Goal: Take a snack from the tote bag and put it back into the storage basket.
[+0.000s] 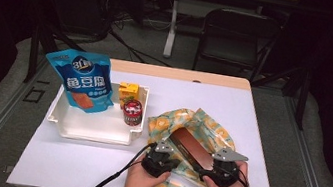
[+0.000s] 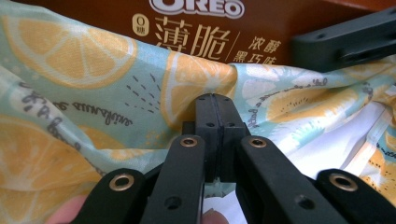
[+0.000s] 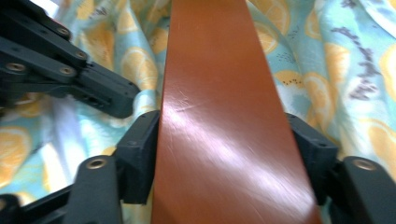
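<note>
The brown biscuit box (image 1: 190, 149) is running out past the top and bottom edges of the right gripper view, so neither end is showing there. In the left gripper view the upper edge is slicing through its white brand lettering. The lemon-print cloth bag (image 1: 199, 129) is hiding the lower part of the box on the side facing the left gripper, and its near edge is disappearing under the person's hands in the high view. Beyond the bag, in the white tray (image 1: 90, 129), the small print on the blue pouch (image 1: 83, 80), the red can (image 1: 132, 112) and the yellow carton (image 1: 128, 90) is coming out too small to read.
</note>
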`<state>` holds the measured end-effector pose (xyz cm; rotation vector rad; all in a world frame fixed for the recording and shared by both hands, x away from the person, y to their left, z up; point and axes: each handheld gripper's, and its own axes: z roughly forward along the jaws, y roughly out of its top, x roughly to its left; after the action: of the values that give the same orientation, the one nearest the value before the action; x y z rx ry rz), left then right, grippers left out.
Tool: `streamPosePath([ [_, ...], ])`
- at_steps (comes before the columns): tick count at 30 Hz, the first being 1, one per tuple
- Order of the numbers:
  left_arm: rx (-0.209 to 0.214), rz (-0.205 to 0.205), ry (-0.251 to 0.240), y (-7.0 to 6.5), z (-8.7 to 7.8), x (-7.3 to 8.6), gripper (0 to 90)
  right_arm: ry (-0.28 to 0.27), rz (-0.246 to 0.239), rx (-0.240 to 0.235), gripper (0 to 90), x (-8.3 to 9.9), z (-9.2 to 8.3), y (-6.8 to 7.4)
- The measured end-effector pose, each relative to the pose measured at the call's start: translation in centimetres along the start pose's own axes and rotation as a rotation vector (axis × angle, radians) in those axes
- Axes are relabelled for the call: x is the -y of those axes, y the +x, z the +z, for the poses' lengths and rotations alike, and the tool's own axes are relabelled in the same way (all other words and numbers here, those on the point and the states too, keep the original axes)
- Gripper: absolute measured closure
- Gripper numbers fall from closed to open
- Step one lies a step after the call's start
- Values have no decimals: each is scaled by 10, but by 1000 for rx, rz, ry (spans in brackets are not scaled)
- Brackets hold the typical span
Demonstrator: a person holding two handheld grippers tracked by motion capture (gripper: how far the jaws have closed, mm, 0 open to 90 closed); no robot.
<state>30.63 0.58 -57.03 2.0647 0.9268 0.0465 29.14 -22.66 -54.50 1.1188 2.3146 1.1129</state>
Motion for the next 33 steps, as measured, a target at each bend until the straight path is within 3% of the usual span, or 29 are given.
streamPosePath([
  [7,-3,-9,-2,1,0,0,899,63,-17,-2,354,1,19,-4],
  [9,10,-12,0,1,0,0,900,42,-27,-5,428,0,15,-5],
  [14,7,-6,1,1,0,0,900,16,-51,-1,436,-5,4,-2],
  [20,8,-5,6,1,0,0,900,-58,-37,-6,437,-14,-13,-1],
  [25,-30,-12,-5,1,0,-2,900,-65,-3,-17,437,-22,-29,0],
  [27,-50,10,2,-1,0,-3,900,-60,8,-14,438,-25,-33,3],
  [28,-67,17,-15,-3,1,-3,900,-59,19,-19,438,-26,-35,4],
  [30,-46,32,-35,-3,-4,-4,900,-53,20,-16,437,-28,-35,7],
  [33,-49,5,-114,1,-15,-5,898,-33,9,-9,437,-25,-33,6],
])
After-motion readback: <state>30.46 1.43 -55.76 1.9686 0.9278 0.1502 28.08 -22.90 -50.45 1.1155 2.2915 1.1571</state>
